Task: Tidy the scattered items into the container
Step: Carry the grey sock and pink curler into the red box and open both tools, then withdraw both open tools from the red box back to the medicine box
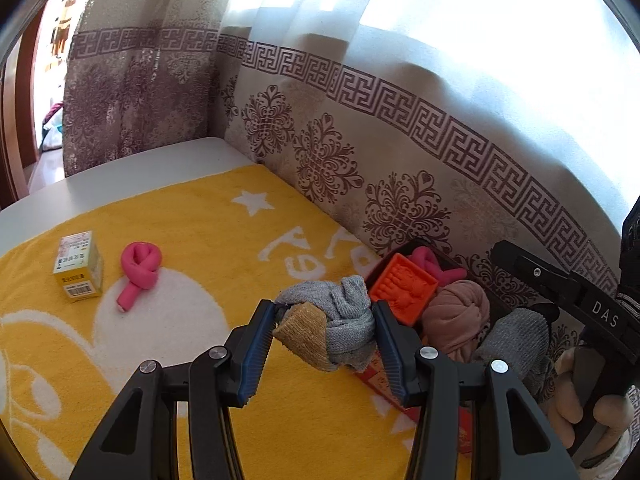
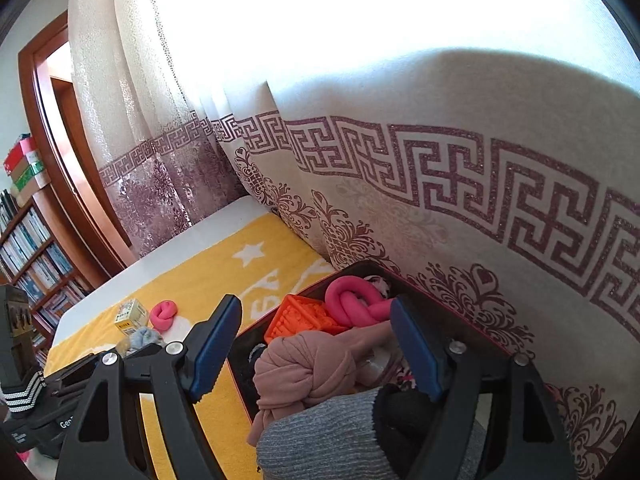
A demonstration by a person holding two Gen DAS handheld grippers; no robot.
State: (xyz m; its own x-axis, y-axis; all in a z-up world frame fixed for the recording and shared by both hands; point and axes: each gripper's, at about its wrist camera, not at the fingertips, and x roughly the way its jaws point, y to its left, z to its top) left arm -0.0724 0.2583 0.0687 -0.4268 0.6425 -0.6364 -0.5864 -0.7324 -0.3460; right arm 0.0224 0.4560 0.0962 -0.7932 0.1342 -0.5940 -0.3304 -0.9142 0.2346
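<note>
left wrist: left gripper (image 1: 324, 330) clamps knotted grey-and-tan sock (image 1: 332, 328), seemingly lifted.

Right gripper (image 2: 316, 344) hung over dark container (image 2: 242, 345), jaws wide apart, nothing between. Inside: pink knotted cloth (image 2: 304, 376), orange tray (image 2: 303, 317), pink foam knot (image 2: 354, 300), grey knit (image 2: 324, 436). Out on yellow towel (image 2: 208, 276): small box (image 2: 130, 316), second pink knot (image 2: 163, 314).
</note>
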